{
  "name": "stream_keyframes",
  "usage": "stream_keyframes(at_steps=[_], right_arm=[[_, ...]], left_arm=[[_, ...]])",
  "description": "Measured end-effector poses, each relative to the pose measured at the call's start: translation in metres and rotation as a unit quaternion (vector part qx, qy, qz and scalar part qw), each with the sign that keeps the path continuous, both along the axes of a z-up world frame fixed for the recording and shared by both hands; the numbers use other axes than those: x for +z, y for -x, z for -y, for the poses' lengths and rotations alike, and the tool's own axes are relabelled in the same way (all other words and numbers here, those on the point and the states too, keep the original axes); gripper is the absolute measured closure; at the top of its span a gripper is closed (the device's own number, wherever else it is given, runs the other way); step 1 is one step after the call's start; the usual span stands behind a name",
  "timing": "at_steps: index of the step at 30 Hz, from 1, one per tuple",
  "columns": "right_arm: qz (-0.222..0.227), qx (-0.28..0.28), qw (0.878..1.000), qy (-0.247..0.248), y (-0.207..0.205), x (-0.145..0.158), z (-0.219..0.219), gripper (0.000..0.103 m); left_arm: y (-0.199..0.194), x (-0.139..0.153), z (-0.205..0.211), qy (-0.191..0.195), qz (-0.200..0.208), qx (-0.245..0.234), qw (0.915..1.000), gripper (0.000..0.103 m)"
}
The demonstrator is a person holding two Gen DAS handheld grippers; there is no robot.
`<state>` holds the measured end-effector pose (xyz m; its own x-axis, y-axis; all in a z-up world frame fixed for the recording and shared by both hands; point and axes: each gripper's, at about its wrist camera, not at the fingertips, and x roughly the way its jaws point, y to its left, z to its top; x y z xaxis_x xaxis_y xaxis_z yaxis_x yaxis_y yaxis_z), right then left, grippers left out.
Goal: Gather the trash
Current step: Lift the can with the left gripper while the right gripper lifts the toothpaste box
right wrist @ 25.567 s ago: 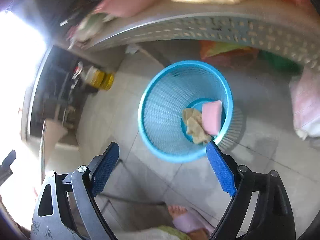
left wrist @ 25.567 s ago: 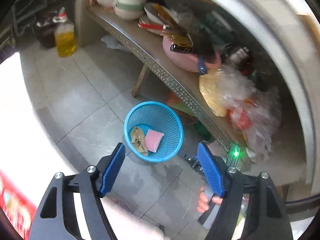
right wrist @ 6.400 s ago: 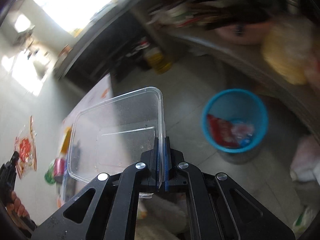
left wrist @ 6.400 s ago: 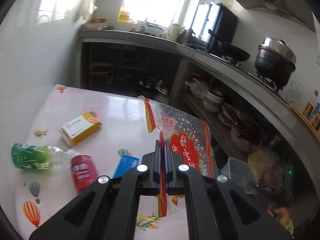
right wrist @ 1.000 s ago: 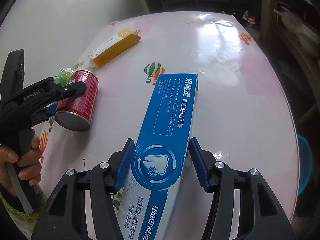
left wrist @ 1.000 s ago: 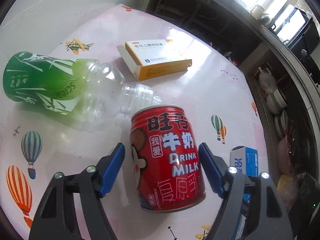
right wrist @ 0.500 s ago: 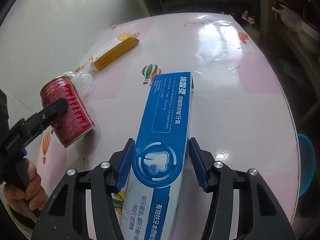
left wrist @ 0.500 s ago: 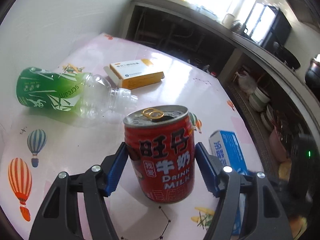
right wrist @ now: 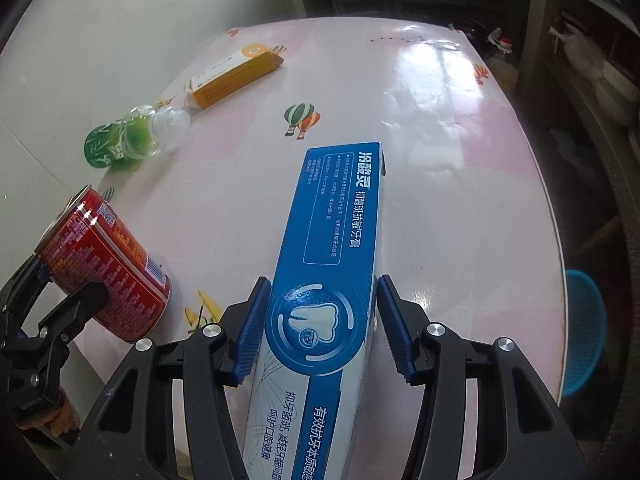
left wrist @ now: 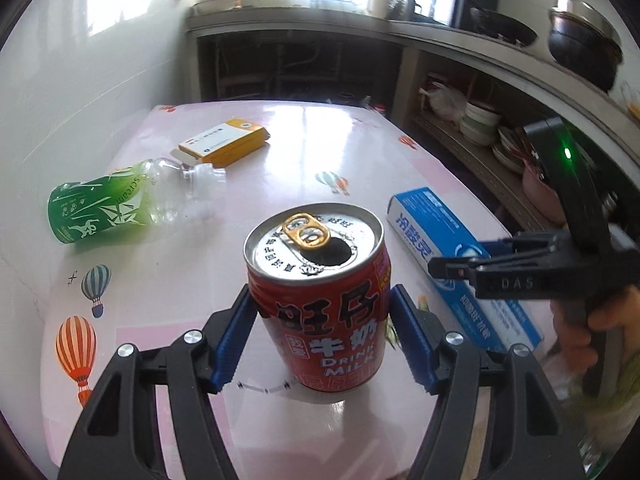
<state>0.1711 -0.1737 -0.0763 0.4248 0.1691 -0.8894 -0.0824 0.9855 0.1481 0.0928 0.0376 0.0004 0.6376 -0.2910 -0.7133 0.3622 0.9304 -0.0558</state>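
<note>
Left gripper (left wrist: 322, 334) clamped the red milk can (left wrist: 320, 292); right gripper (right wrist: 320, 330) clamped the blue toothpaste box (right wrist: 332, 280).
Left to right on the pink table (left wrist: 288, 148): green bottle (left wrist: 120, 204) lay at 10 o'clock from the can, orange box (left wrist: 226, 142) at 11, toothpaste box at 3; can stood upright with pads on both sides. Blue basket (right wrist: 584, 328) sat on the floor at 3 o'clock past the table edge.

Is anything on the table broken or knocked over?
Yes. The green bottle lies on its side with no cap on, and it looks squashed. The orange box behind it has an end flap hanging open. The red can held in the left gripper is already opened. No spill shows on the table.
</note>
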Motion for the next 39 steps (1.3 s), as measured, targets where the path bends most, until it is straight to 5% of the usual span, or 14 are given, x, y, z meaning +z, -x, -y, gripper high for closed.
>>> stream_keyframes(at_steps=[8, 20, 25, 39], right_arm=[[-0.009, 0.006, 1.000, 0.007, 0.011, 0.000, -0.002, 0.045], [-0.010, -0.016, 1.000, 0.004, 0.027, 0.003, 0.001, 0.038], [-0.011, -0.025, 1.000, -0.001, 0.027, -0.005, 0.003, 0.055], [0.065, -0.085, 0.990, -0.091, 0.053, 0.034, 0.063, 0.058]], left_arm=[[0.026, -0.011, 0.004, -0.013, 0.023, -0.019, 0.9995, 0.037], [0.025, -0.009, -0.008, 0.044, 0.016, -0.016, 0.9988, 0.037], [0.022, -0.013, -0.010, 0.055, 0.013, -0.004, 0.9984, 0.037], [0.019, 0.002, 0.001, 0.054, 0.015, 0.007, 0.9984, 0.038]])
